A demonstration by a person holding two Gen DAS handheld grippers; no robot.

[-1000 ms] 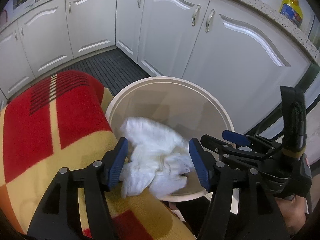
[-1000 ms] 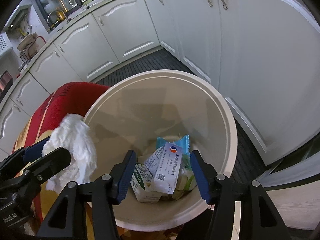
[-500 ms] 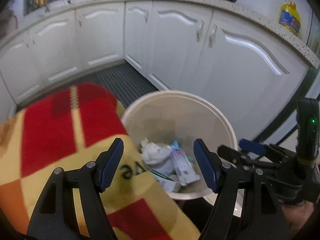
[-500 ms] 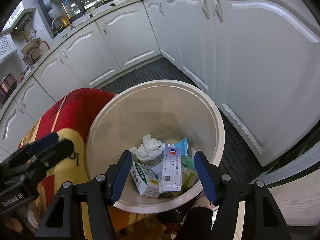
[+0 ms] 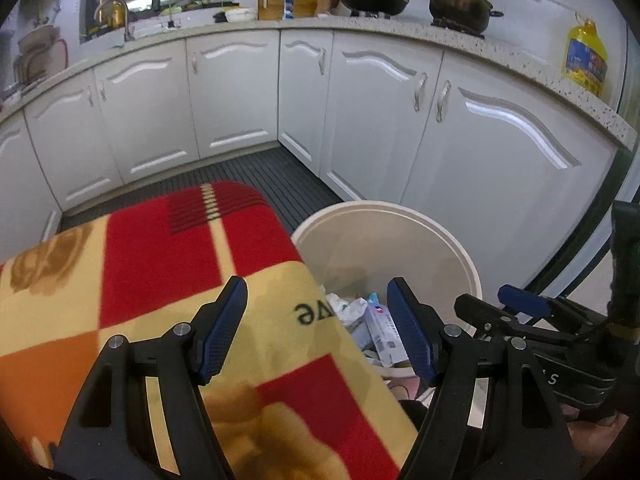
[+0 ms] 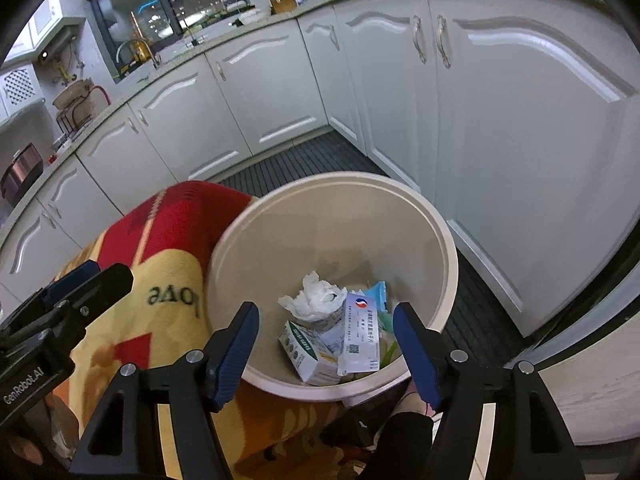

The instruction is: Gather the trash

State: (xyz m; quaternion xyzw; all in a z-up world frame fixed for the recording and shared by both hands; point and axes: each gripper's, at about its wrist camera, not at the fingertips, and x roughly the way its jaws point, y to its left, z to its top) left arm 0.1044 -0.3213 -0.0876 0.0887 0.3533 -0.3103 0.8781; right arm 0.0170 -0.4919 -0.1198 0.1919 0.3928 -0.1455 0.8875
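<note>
A: From the right wrist, the cream trash bin (image 6: 436, 236) shows its whole floor: a crumpled white tissue (image 6: 316, 298) lies on top of a white medicine box (image 6: 360, 334), a green-printed carton (image 6: 306, 346) and a blue packet (image 6: 378, 292).

B: The left wrist sees only a sliver of that. The red and yellow blanket (image 5: 160, 264) hides most of the bin (image 5: 460, 256). This view does show the counter, with a yellow oil bottle (image 5: 586, 58) and a dark pot (image 5: 460, 2).

A: And the claws?

B: The left gripper (image 5: 318, 328) is released, with nothing between its blue pads. The right gripper (image 6: 326, 350) is also spread and empty.

A: What differs from a second ago?

B: Then the tissue sat between the left pads at the bin's rim. Now it lies inside, and both grippers have drawn up and back from the bin.
</note>
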